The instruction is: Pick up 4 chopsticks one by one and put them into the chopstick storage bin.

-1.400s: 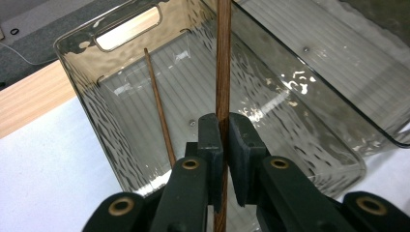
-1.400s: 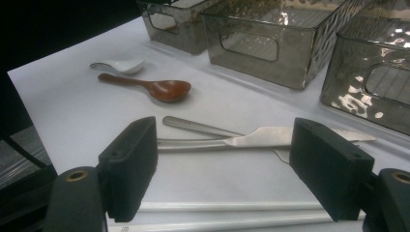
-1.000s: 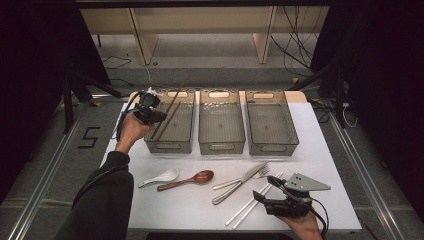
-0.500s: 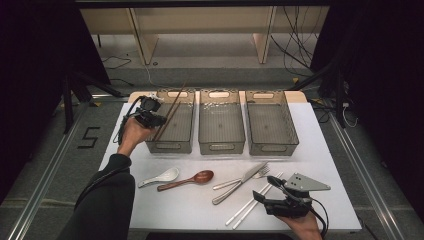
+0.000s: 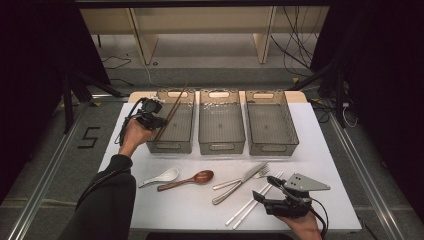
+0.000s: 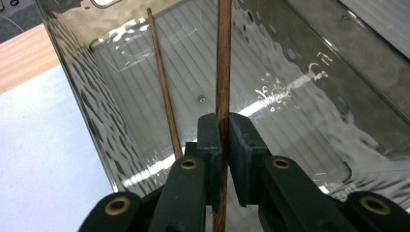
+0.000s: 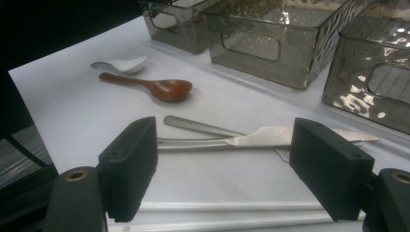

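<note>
Pinching chopstick [image 6: 223,72] – left tongs [image 6: 225,140] | second chopstick [image 6: 163,87] in bin [image 6: 309,87] | right tongs [image 7: 223,169] spread

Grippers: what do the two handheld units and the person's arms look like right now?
Both are black. The left gripper has flat rectangular pads on jointed black links with brass-coloured pivot pins, and a black cable looping from it. The right gripper has the same blocky black pads and brass pins; in the high view it carries a grey three-cornered plate and a trailing black cable. The left arm wears a dark long sleeve.
</note>
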`<move>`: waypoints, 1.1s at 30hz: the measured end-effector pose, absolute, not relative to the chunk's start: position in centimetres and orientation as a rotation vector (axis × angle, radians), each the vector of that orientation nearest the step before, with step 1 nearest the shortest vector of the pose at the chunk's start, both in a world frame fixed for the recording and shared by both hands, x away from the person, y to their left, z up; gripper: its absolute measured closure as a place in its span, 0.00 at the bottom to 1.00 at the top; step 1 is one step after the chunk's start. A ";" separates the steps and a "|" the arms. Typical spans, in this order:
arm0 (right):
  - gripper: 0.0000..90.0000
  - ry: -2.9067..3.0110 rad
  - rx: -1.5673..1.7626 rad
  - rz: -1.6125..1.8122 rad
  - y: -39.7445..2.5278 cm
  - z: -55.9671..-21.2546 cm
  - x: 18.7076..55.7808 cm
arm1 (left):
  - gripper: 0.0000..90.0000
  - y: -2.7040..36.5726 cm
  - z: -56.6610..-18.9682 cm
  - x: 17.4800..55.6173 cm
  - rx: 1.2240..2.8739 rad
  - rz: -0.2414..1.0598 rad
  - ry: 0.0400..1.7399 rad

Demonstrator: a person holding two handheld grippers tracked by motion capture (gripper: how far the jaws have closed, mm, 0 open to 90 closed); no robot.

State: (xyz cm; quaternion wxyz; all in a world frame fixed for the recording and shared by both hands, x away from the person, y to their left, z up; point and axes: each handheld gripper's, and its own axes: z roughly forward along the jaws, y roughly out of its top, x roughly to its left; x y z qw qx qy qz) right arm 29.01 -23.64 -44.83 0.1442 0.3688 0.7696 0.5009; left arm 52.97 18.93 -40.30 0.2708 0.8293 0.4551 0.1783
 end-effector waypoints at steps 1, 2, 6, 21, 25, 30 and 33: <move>0.29 2.218 1.063 1.445 -23.6 -44.8 29.0 | 0.92 18.9 -40.4 53.0 2.234 0.480 1.230; 0.29 2.218 1.063 1.445 -23.6 -44.8 29.0 | 0.92 18.9 -40.4 53.0 2.235 0.483 1.234; 0.29 2.219 1.064 1.445 -23.7 -44.8 29.0 | 0.90 19.2 -40.6 53.1 2.227 0.478 1.249; 0.29 2.214 1.062 1.444 -23.7 -44.8 29.0 | 0.54 18.9 -39.0 50.5 2.136 0.408 1.251; 0.29 2.216 1.062 1.442 -23.7 -44.8 29.0 | 0.46 19.0 -38.4 49.1 2.095 0.371 1.237; 0.29 2.216 1.055 1.441 -23.8 -44.7 29.0 | 0.39 19.2 -38.0 47.0 2.071 0.358 1.204; 0.29 2.209 1.061 1.444 -23.9 -44.6 29.0 | 0.36 18.9 -37.8 45.5 2.060 0.349 1.191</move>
